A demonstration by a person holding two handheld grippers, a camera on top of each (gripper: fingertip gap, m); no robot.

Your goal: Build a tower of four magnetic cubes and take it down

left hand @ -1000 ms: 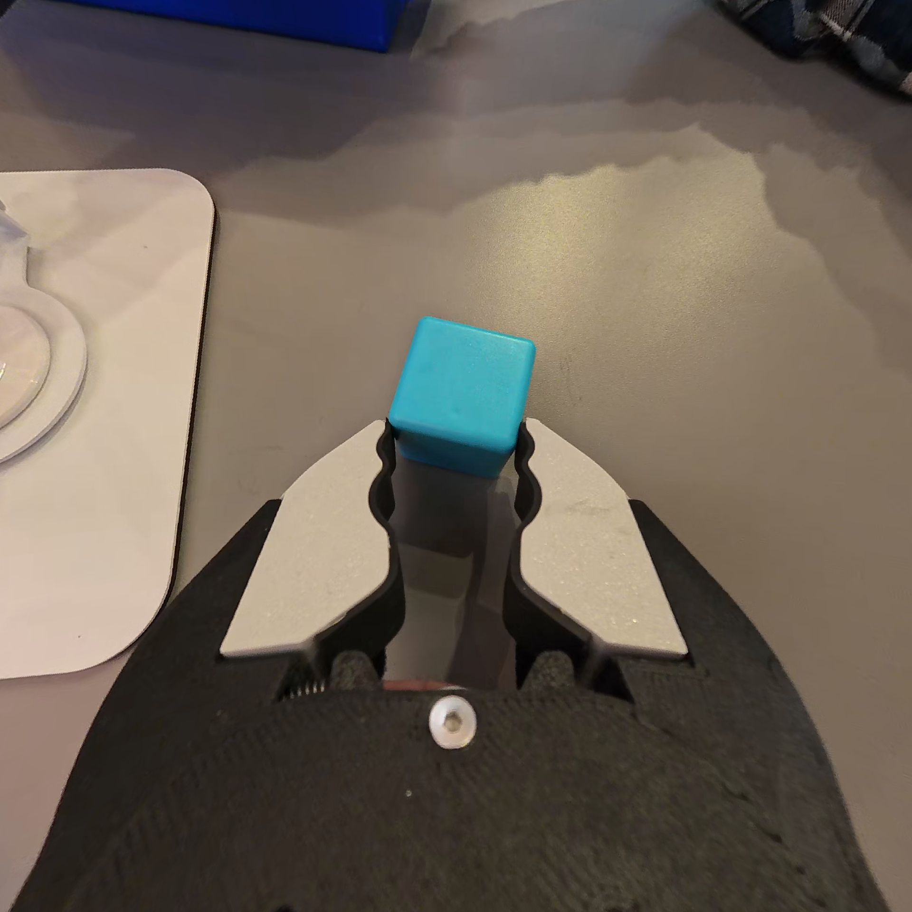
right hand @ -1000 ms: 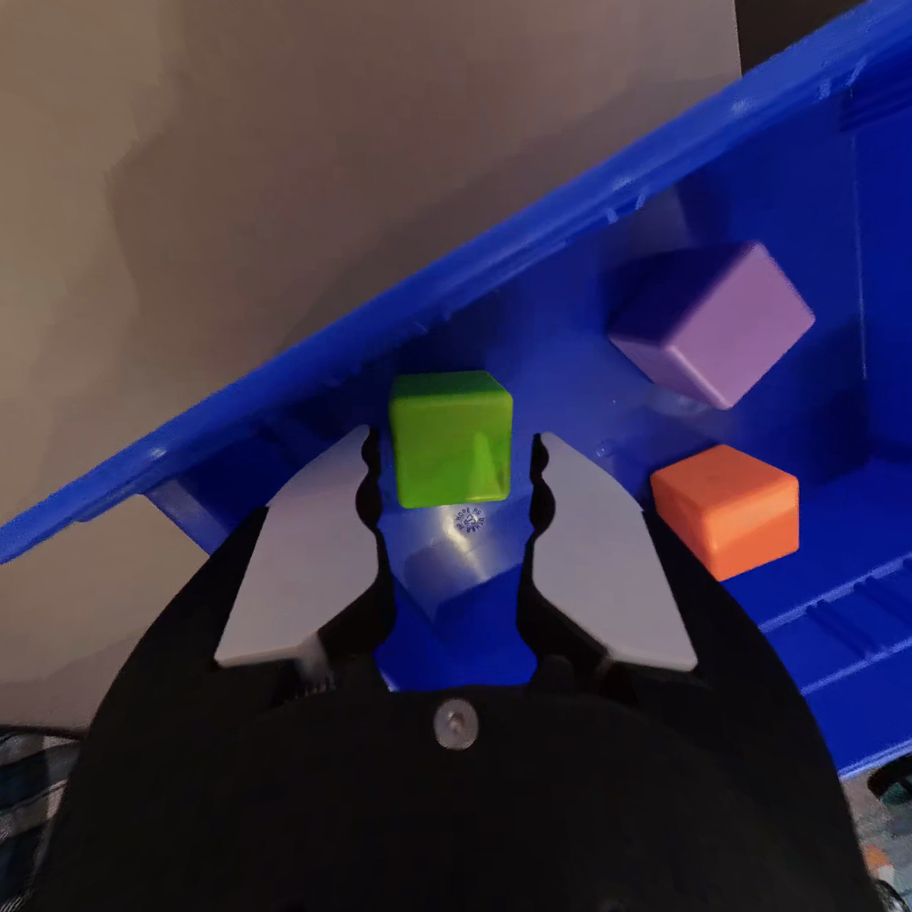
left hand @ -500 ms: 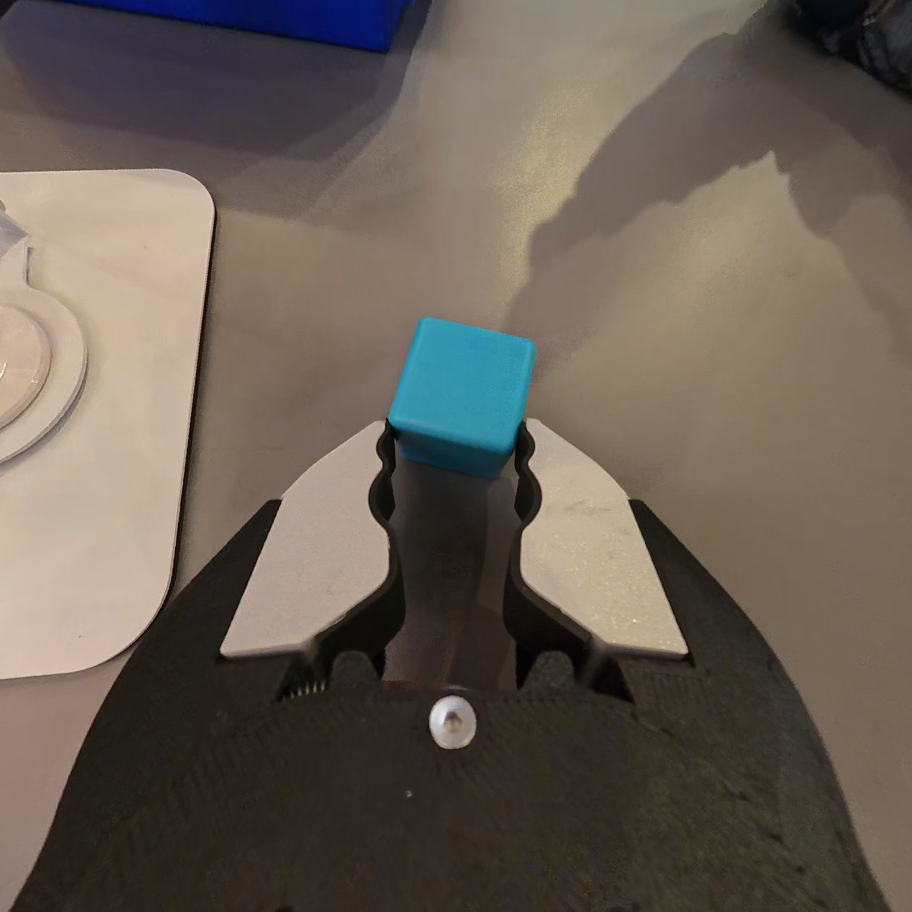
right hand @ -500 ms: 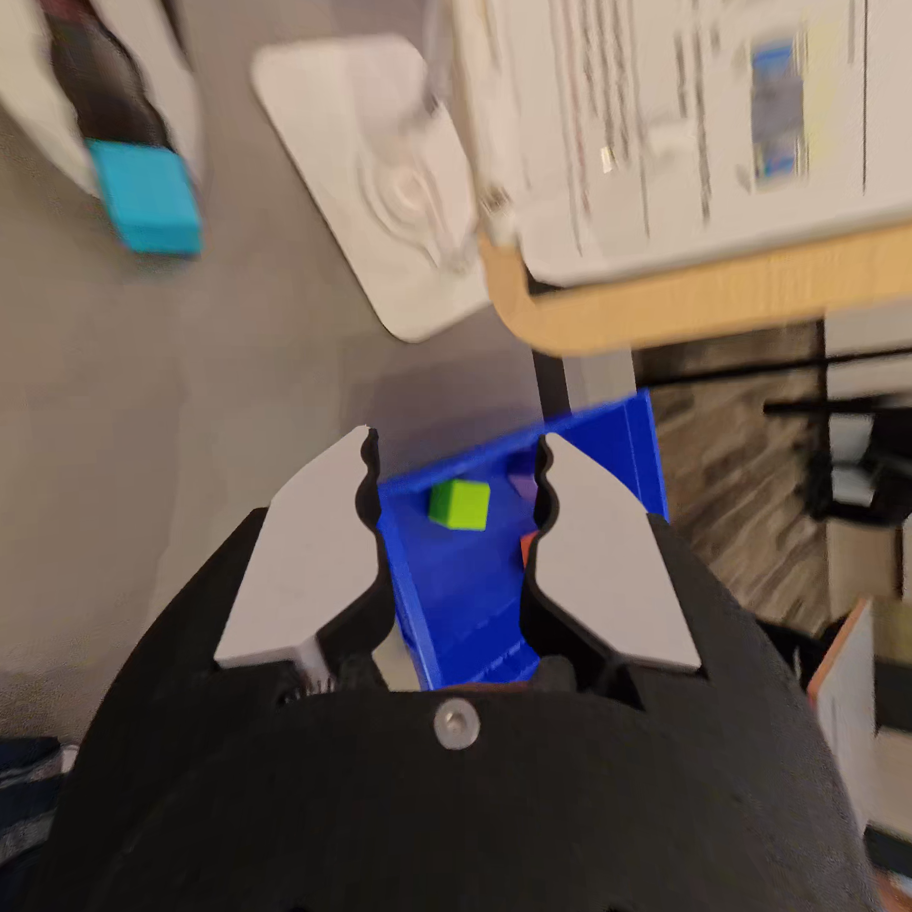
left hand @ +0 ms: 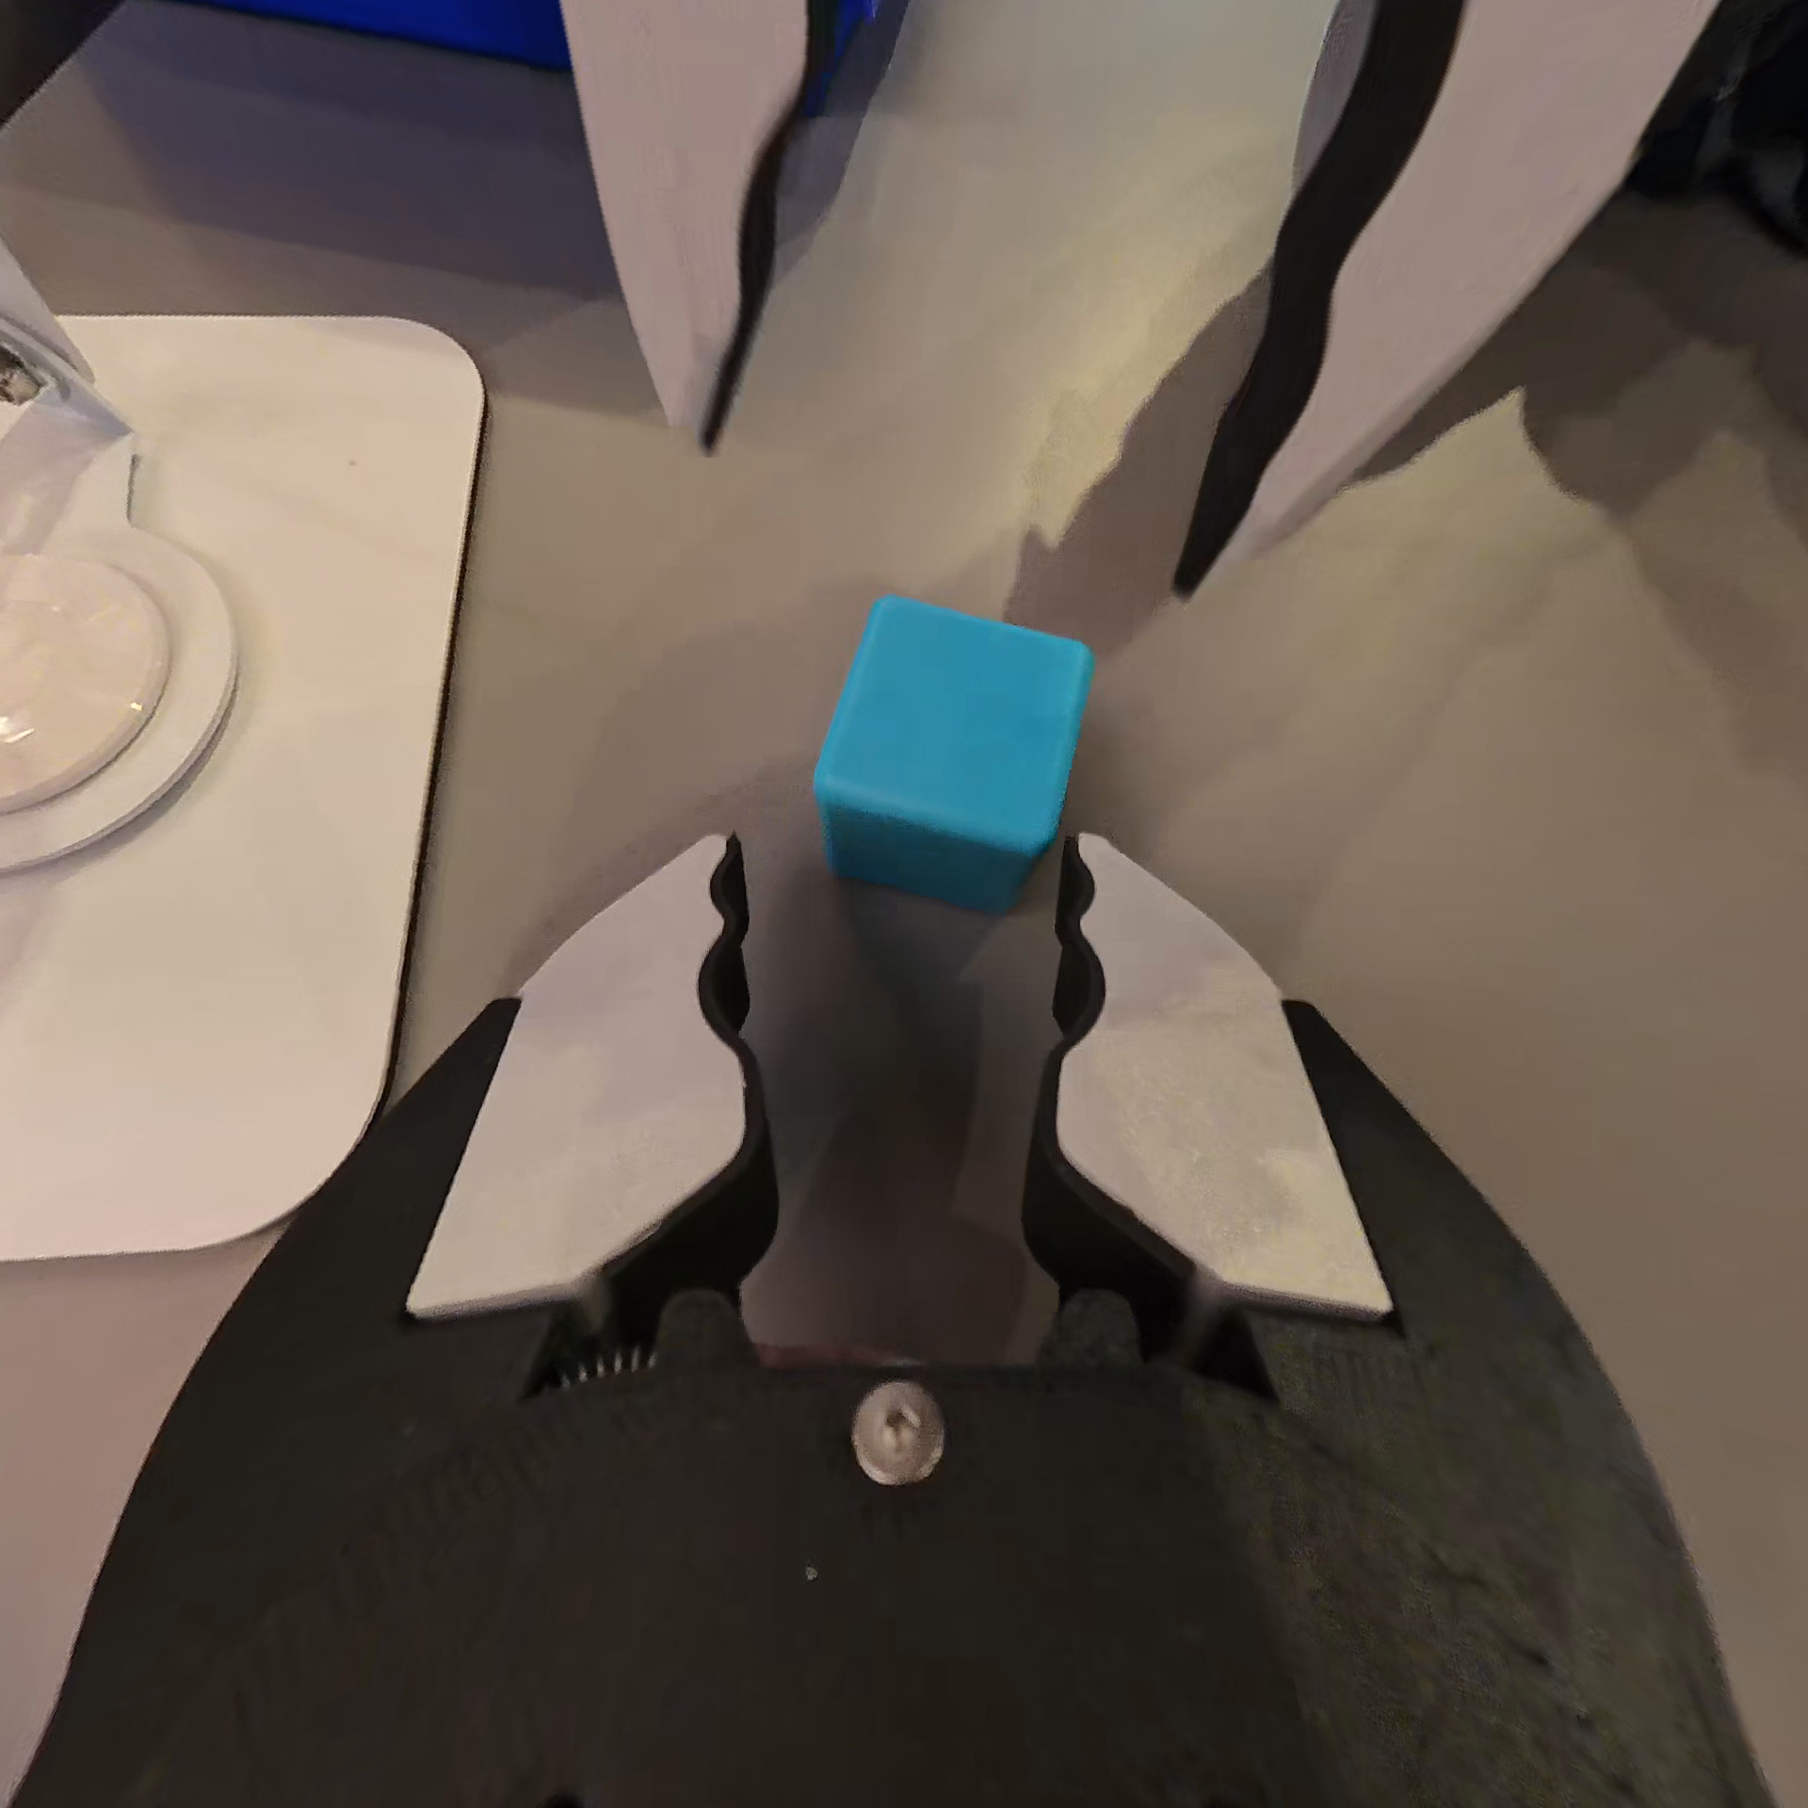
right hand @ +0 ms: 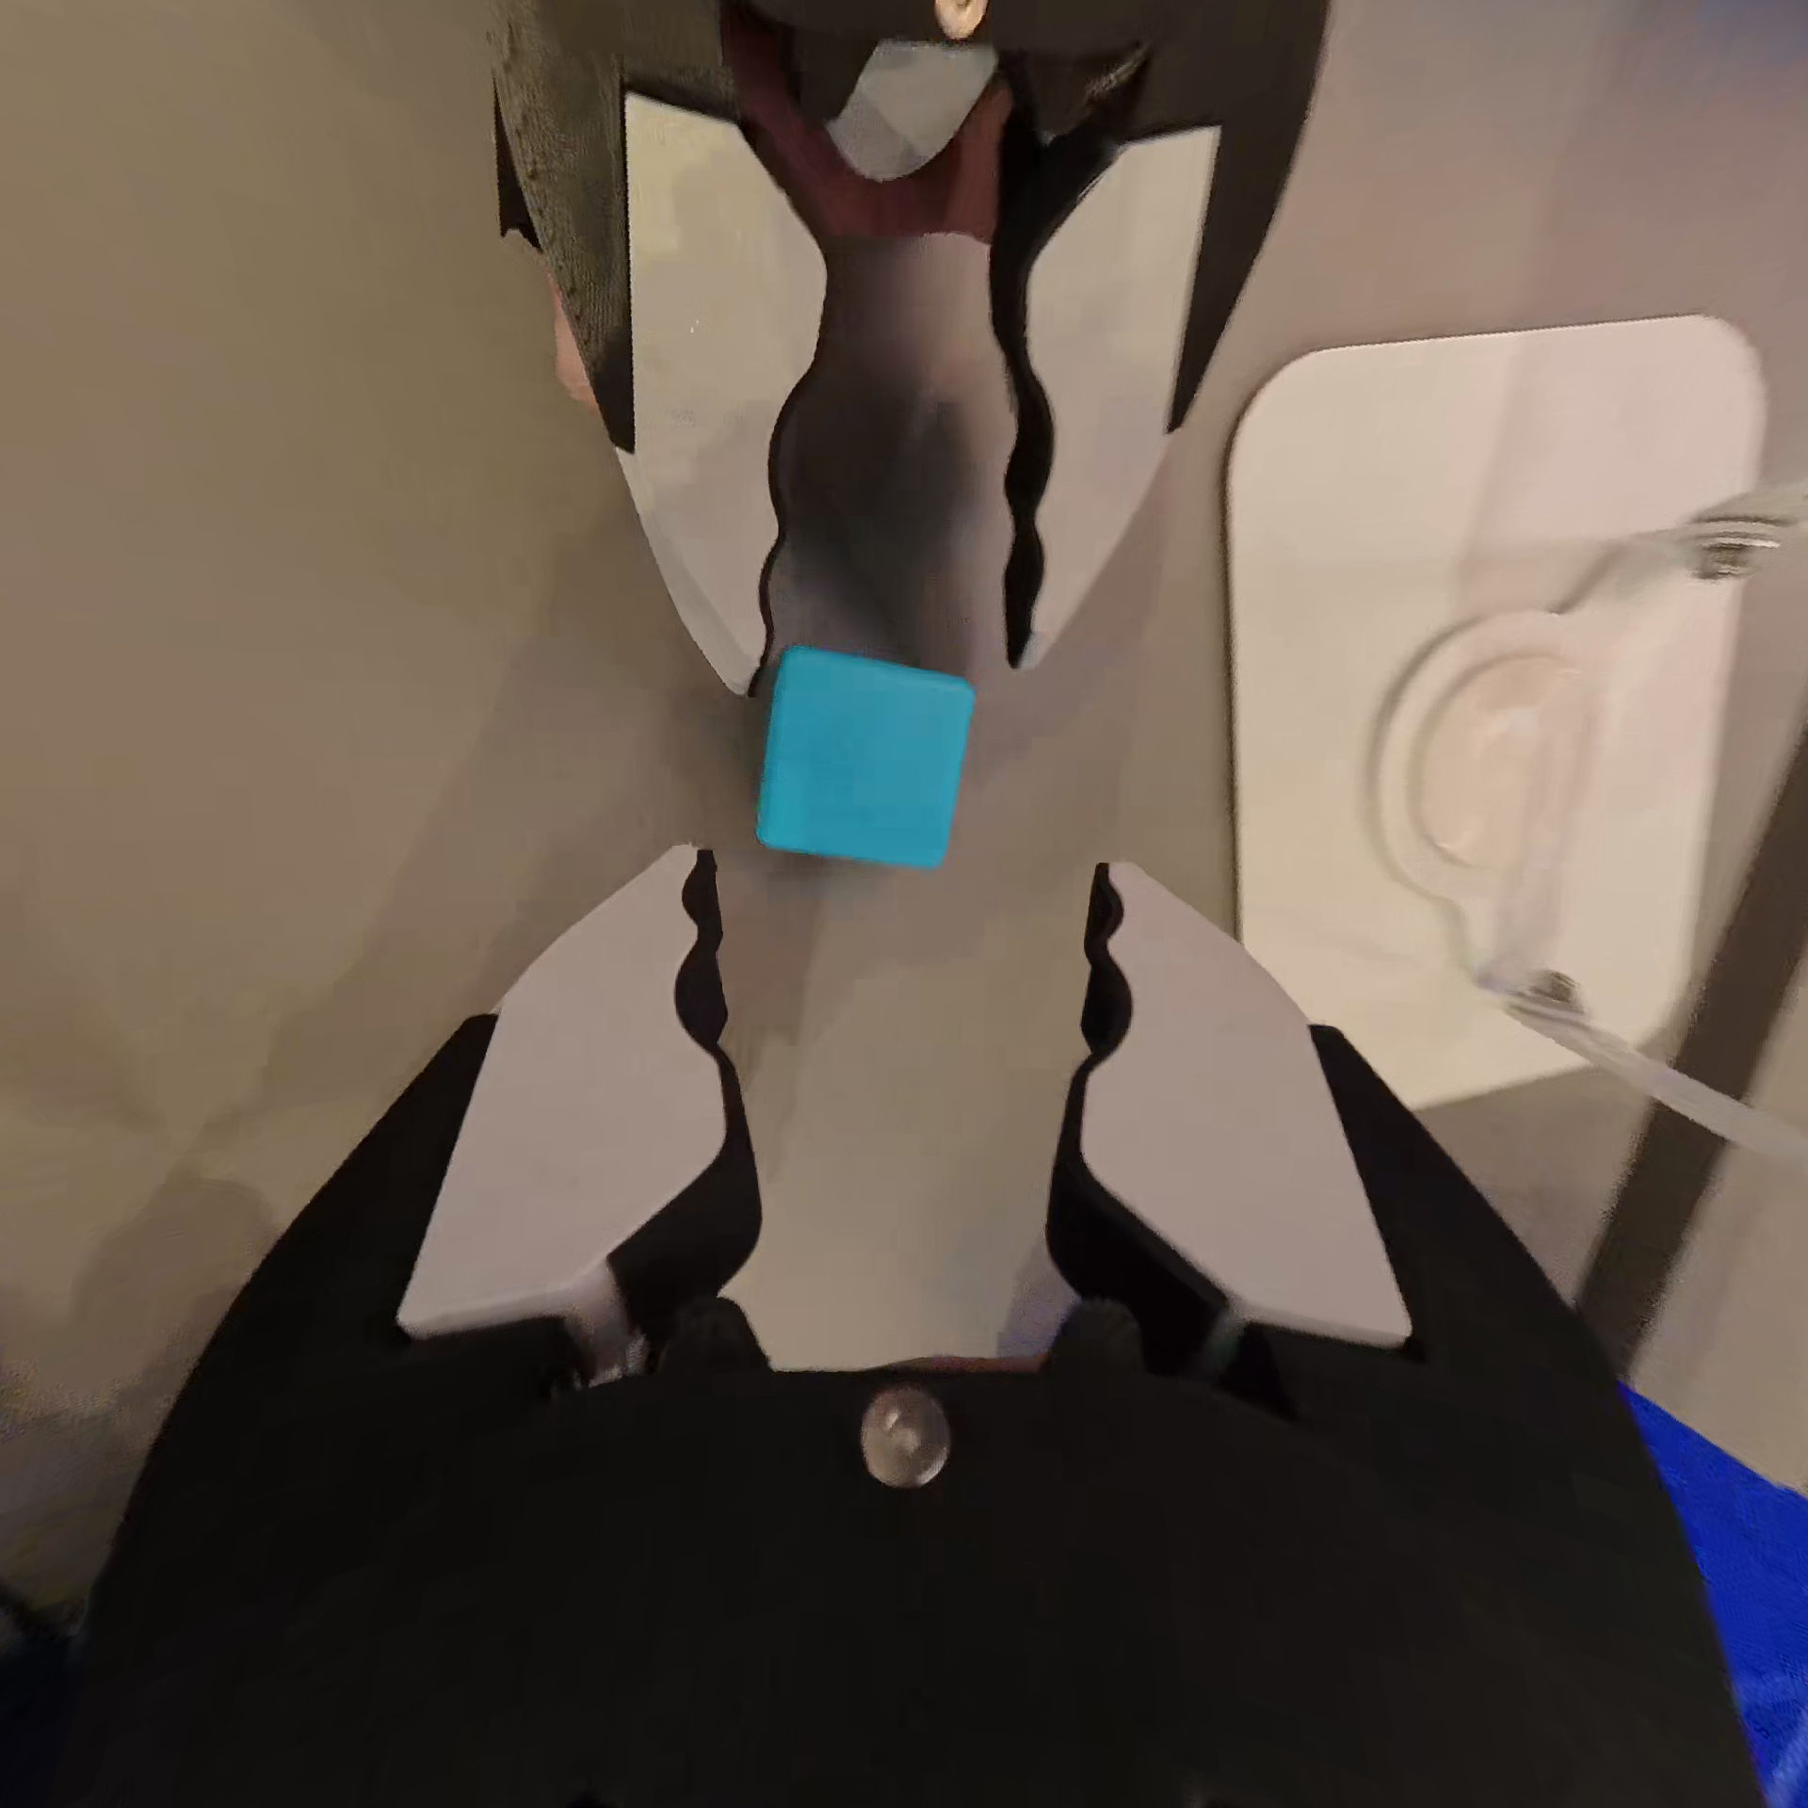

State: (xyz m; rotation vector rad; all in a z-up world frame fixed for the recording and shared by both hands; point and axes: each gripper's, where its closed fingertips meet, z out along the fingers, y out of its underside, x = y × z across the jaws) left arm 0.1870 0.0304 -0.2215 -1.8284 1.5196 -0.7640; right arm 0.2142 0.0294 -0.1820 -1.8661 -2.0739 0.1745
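The grey bench [left hand: 1468, 783] carries a white rounded mat [left hand: 293, 783] with a clear plastic piece on it, and a corner of a blue bin [right hand: 1741, 1526] shows, its contents hidden. The left hand-held gripper [left hand: 900, 851] and right hand-held gripper [right hand: 900, 866] face each other, both spread wide and empty. Between them a plain blue cube [left hand: 954, 753] with rounded edges sits alone on the bench.

one teal cube [left hand: 954, 751] sits flat on the grey table [left hand: 1370, 783].
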